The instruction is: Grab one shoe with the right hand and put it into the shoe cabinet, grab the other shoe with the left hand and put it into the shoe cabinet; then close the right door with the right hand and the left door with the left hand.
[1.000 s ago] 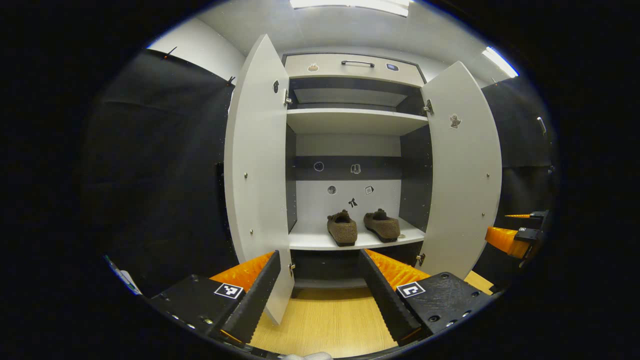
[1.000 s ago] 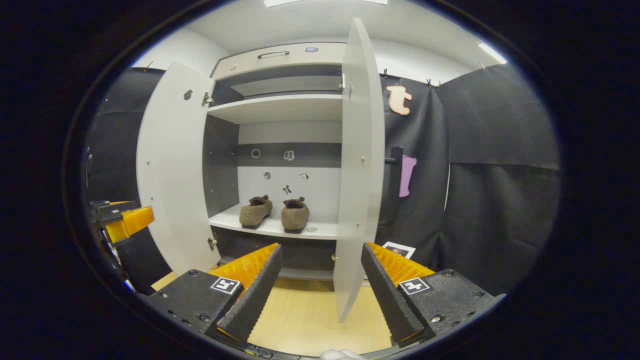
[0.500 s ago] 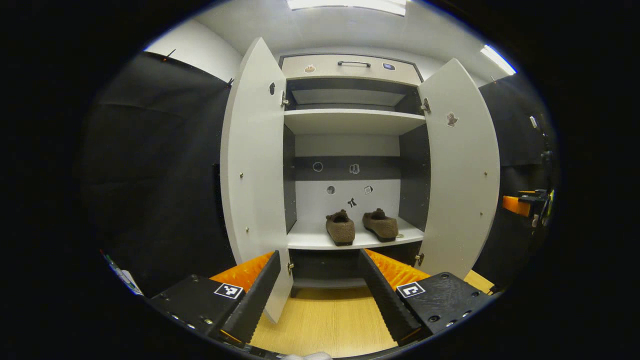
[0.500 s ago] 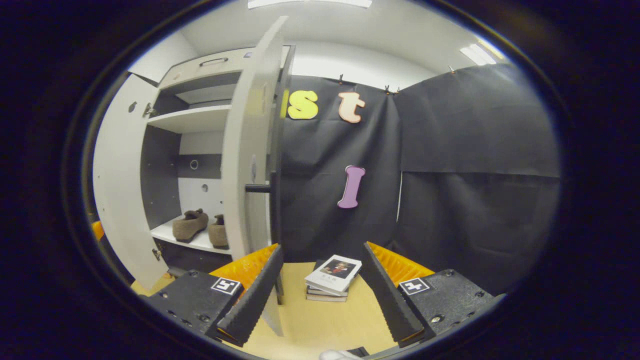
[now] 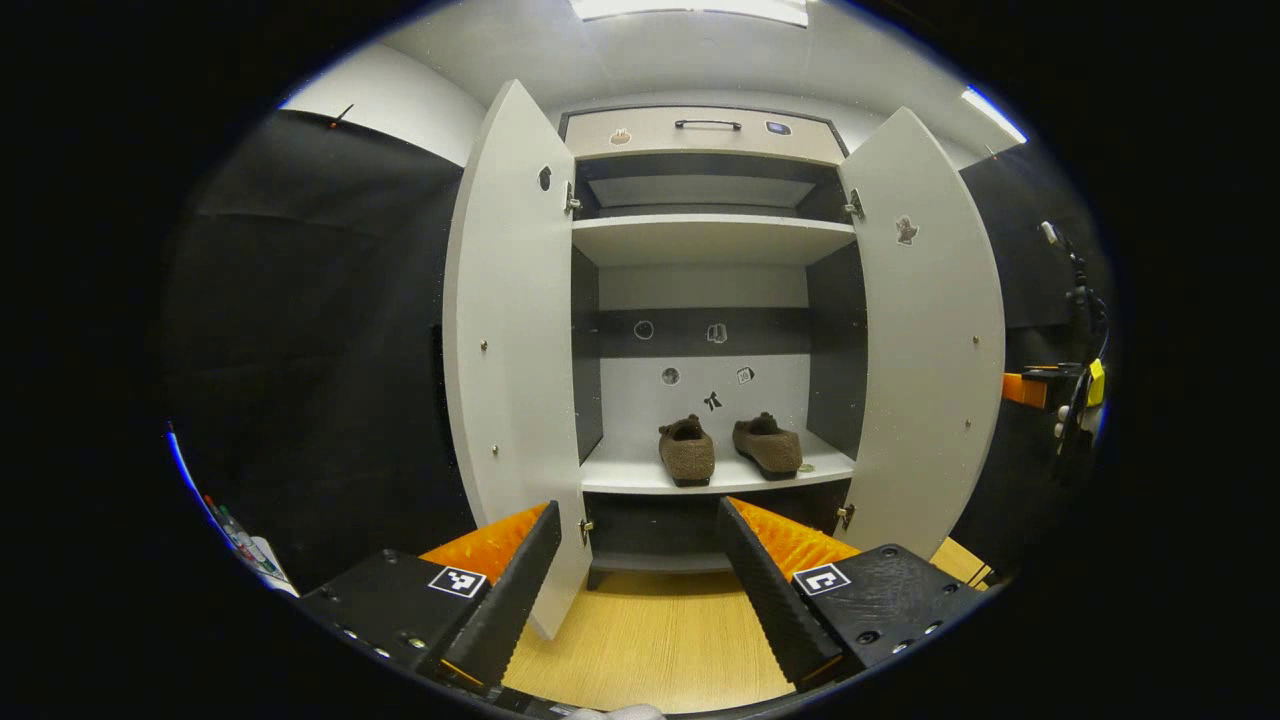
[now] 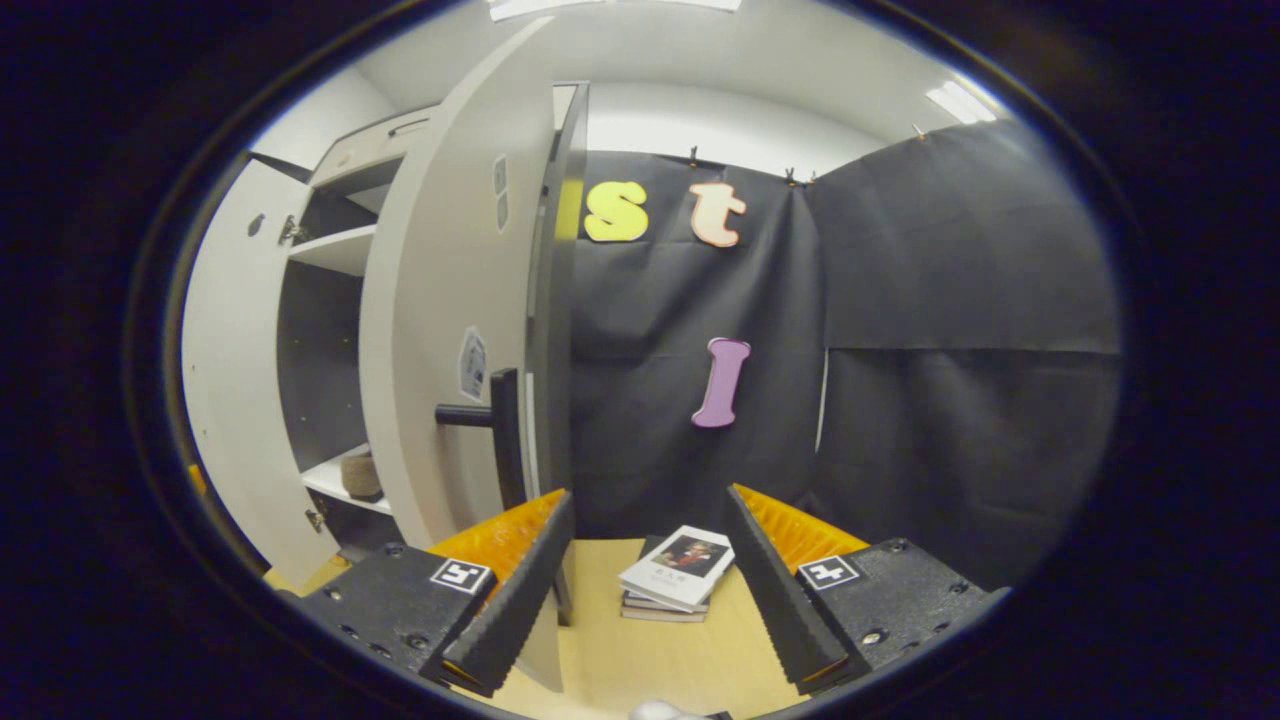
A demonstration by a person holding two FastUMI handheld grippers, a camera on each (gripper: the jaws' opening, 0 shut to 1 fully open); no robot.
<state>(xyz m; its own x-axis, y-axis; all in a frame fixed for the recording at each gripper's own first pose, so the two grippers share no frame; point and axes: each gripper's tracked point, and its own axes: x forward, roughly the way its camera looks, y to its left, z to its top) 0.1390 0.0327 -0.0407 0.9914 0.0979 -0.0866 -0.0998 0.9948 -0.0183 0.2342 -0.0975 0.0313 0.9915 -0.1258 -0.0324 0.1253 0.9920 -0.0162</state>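
Brown felt shoes, one (image 5: 687, 452) beside the other (image 5: 768, 446), are seen side by side on the lower shelf (image 5: 640, 478) of the white shoe cabinet (image 5: 706, 136), toward its right edge. Both the left door (image 5: 511, 340) and the right door (image 5: 930, 340) are swung open. The left gripper (image 5: 633, 575) is held before the cabinet, fingers parted and empty. The right gripper (image 6: 650, 580), fingers likewise parted, is held outside the right door near its black handle (image 6: 490, 418), above a stack of books (image 6: 677, 582) on the wooden floor (image 6: 640, 660).
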